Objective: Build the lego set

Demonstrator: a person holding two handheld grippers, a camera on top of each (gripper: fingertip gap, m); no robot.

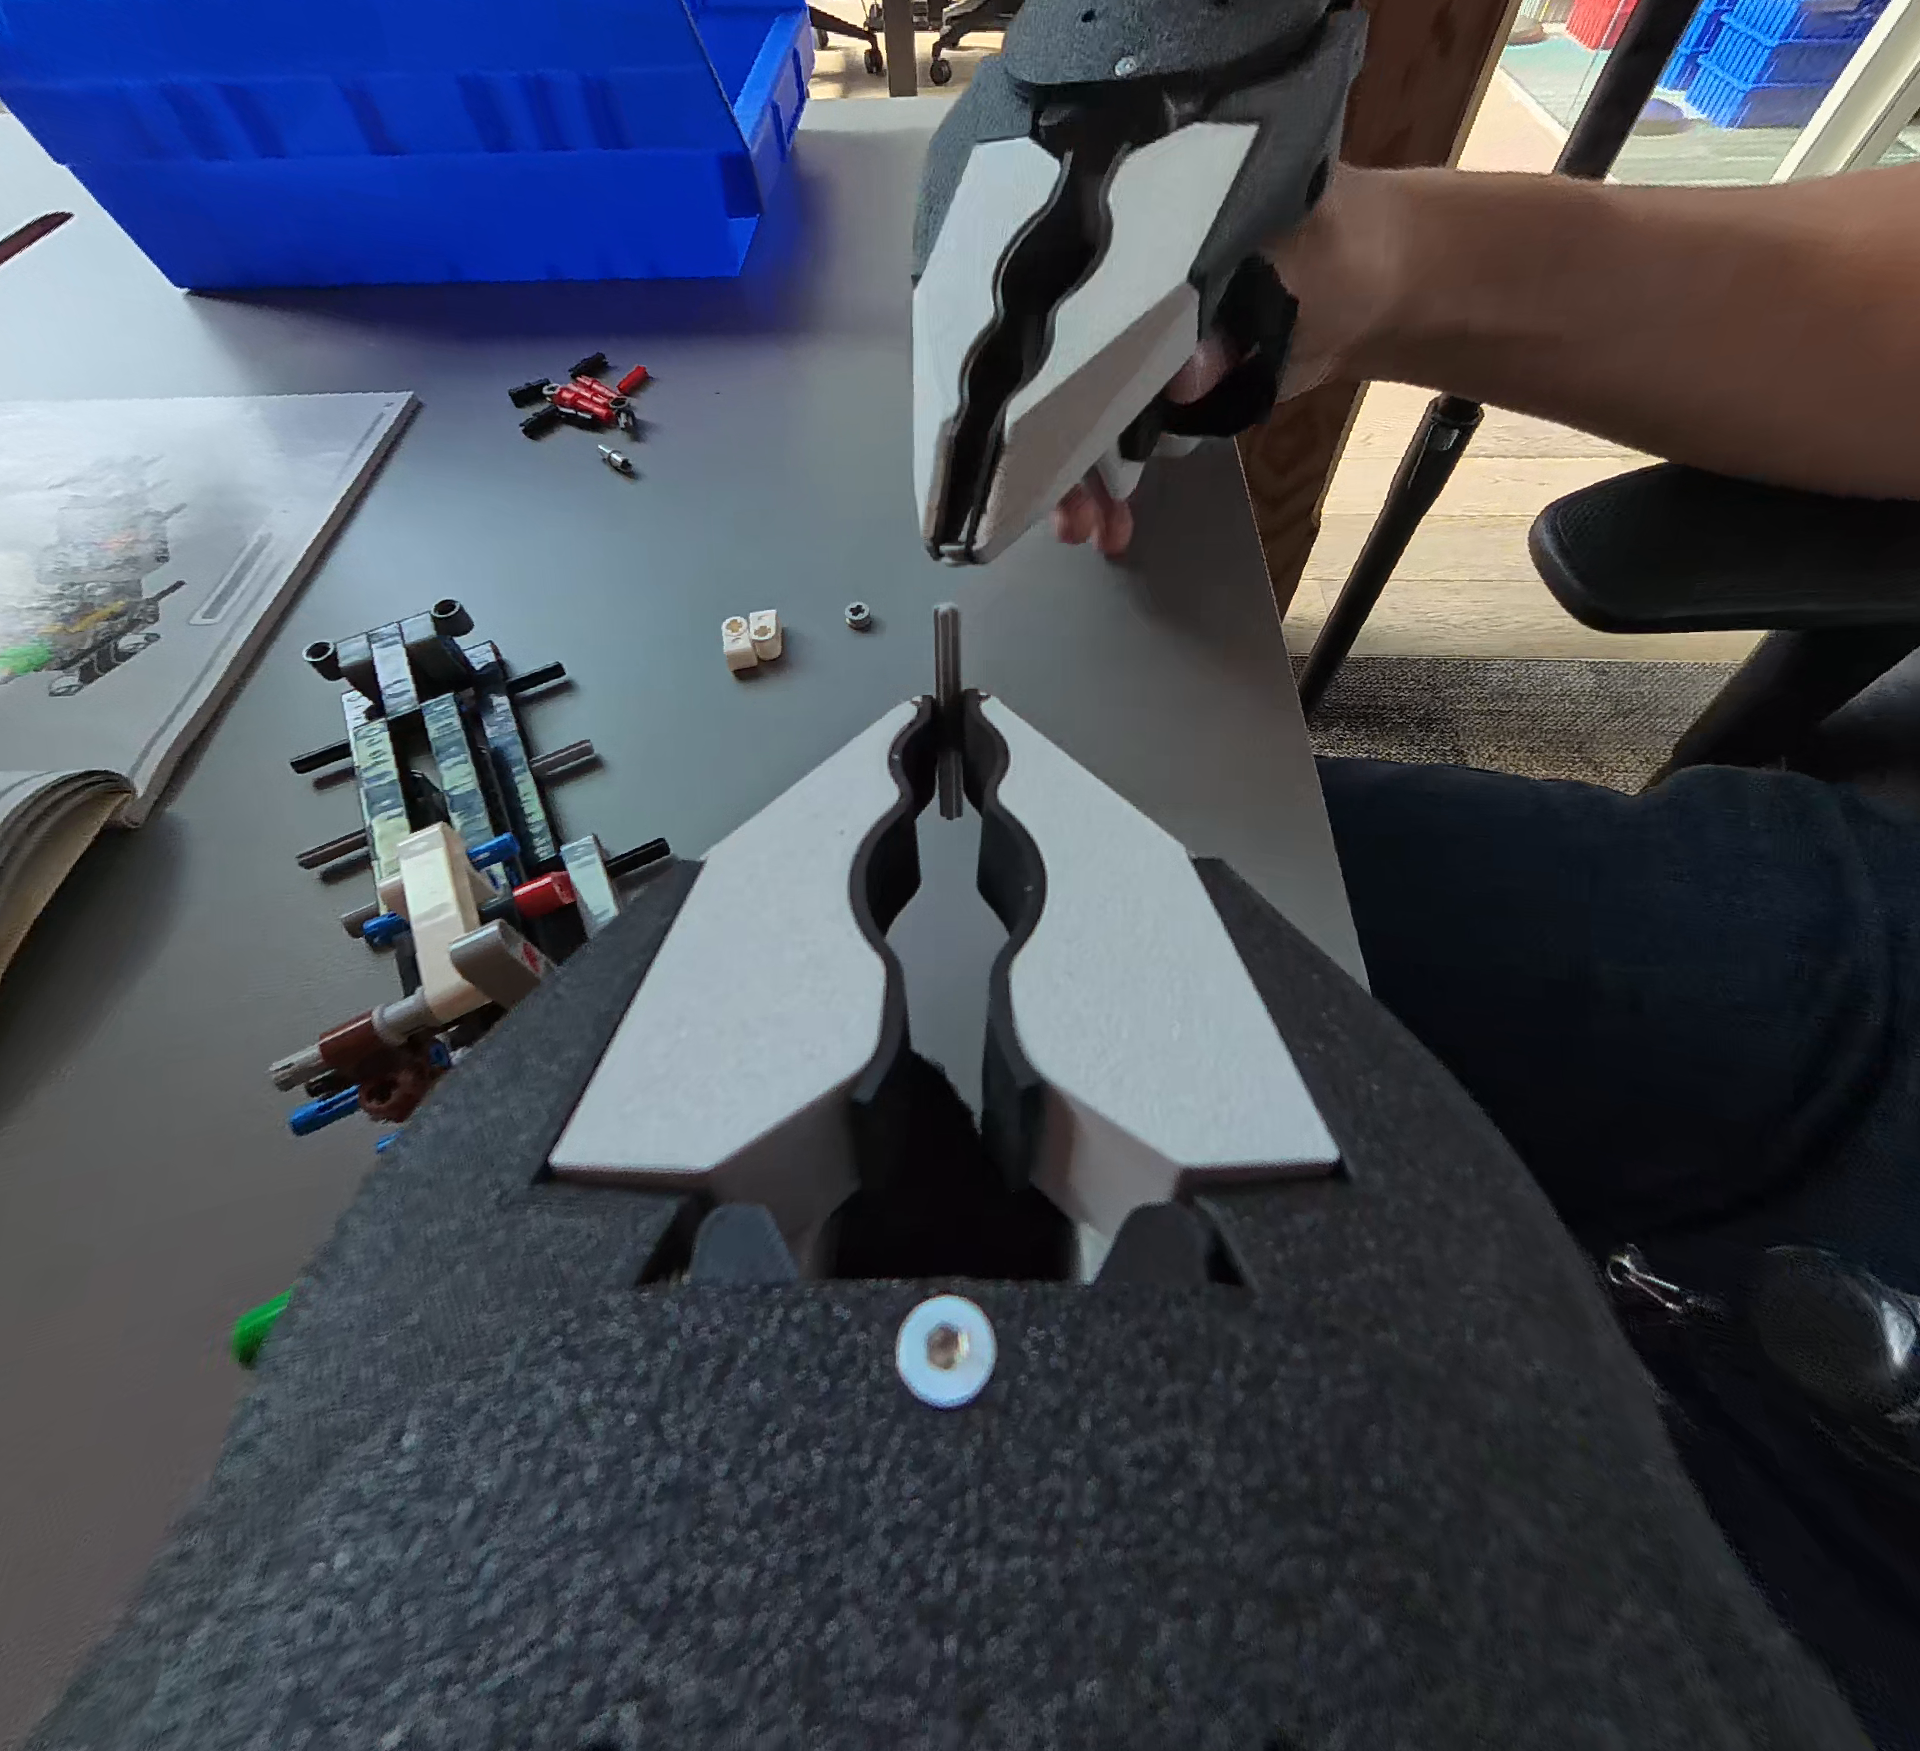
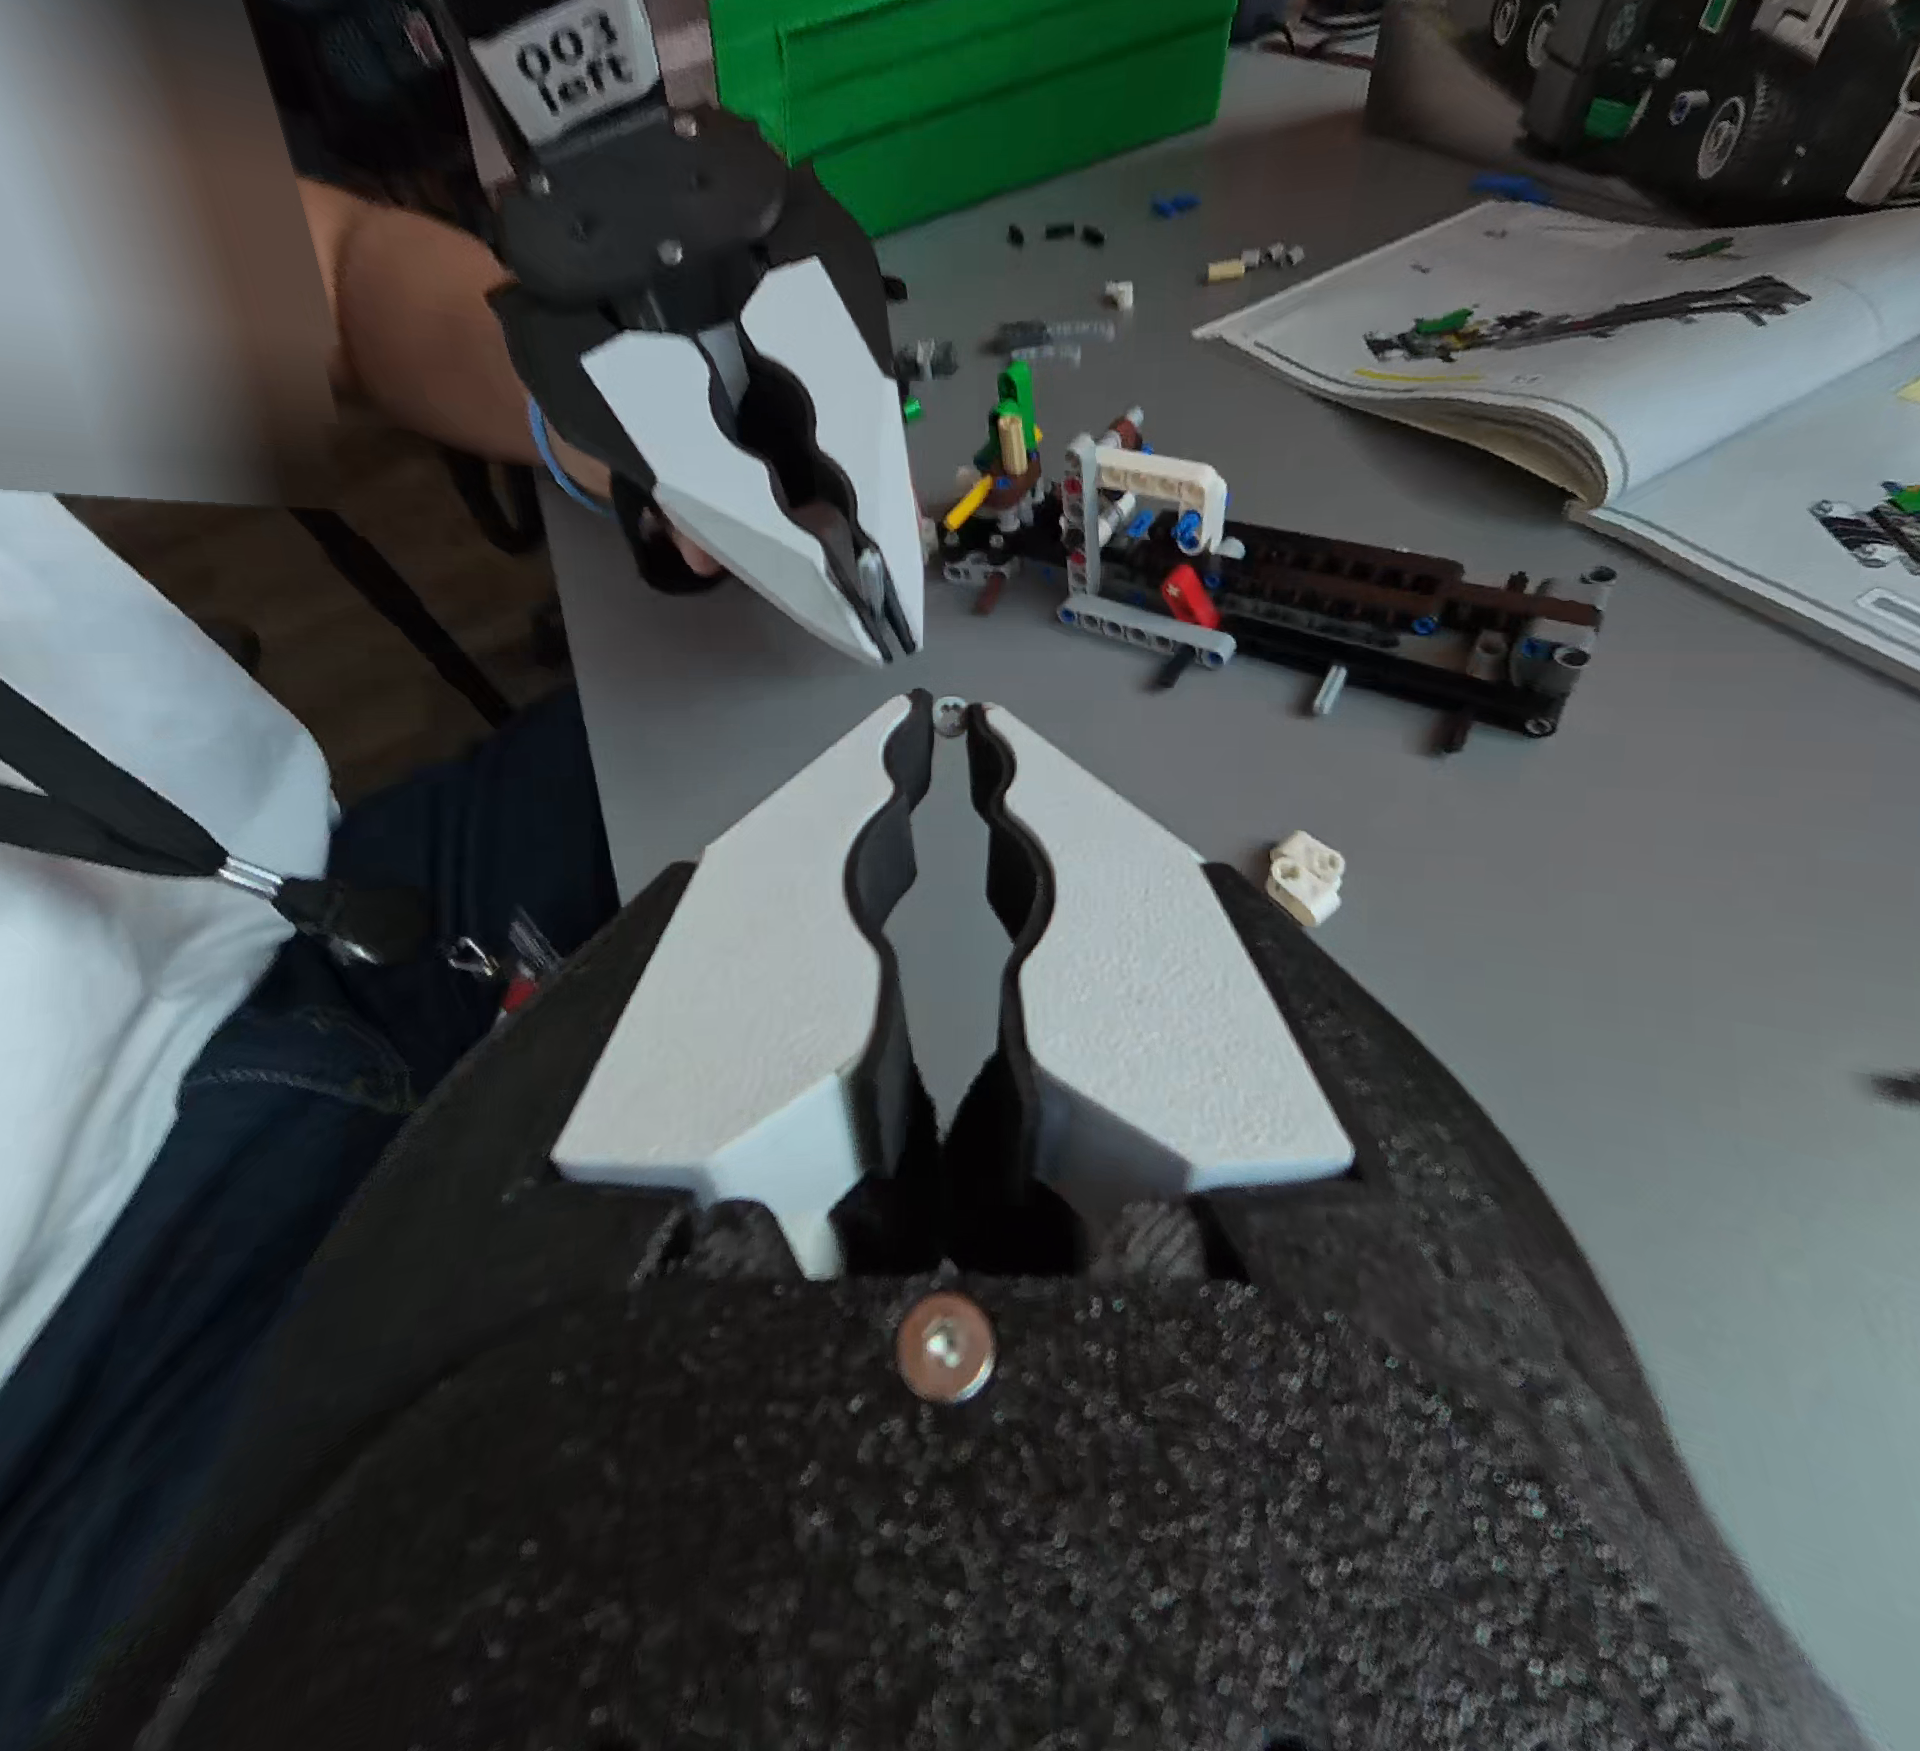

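My left gripper (image 1: 948, 712) is shut on a grey axle (image 1: 945, 652) that sticks out past its fingertips, held above the grey table (image 1: 727, 517). My right gripper (image 2: 948, 714) is shut on a small round grey bush (image 2: 948, 712). In the left wrist view, the right gripper (image 1: 956, 550) points down with its tips just beyond the axle's end, not touching it. In the right wrist view, the left gripper (image 2: 891, 647) is close in front of my right tips. The half-built truck chassis (image 1: 457, 818) lies on the table to the left; it also shows in the right wrist view (image 2: 1299, 600).
A white connector (image 1: 750, 641) and another grey bush (image 1: 858, 615) lie near the axle. Red and black pins (image 1: 584, 397), an open manual (image 1: 166, 579), a blue bin (image 1: 416, 80), a green bin (image 2: 987, 49) and the set's box (image 2: 1662, 8) are around. The table's right edge (image 1: 1288, 662) is close. Only a small space, under 4 cm, lies between the two pairs of fingers. My right tips are roughly 9 centimeters from the white connector (image 1: 750, 641). The right camera catches it too, in the right wrist view (image 2: 1296, 868).
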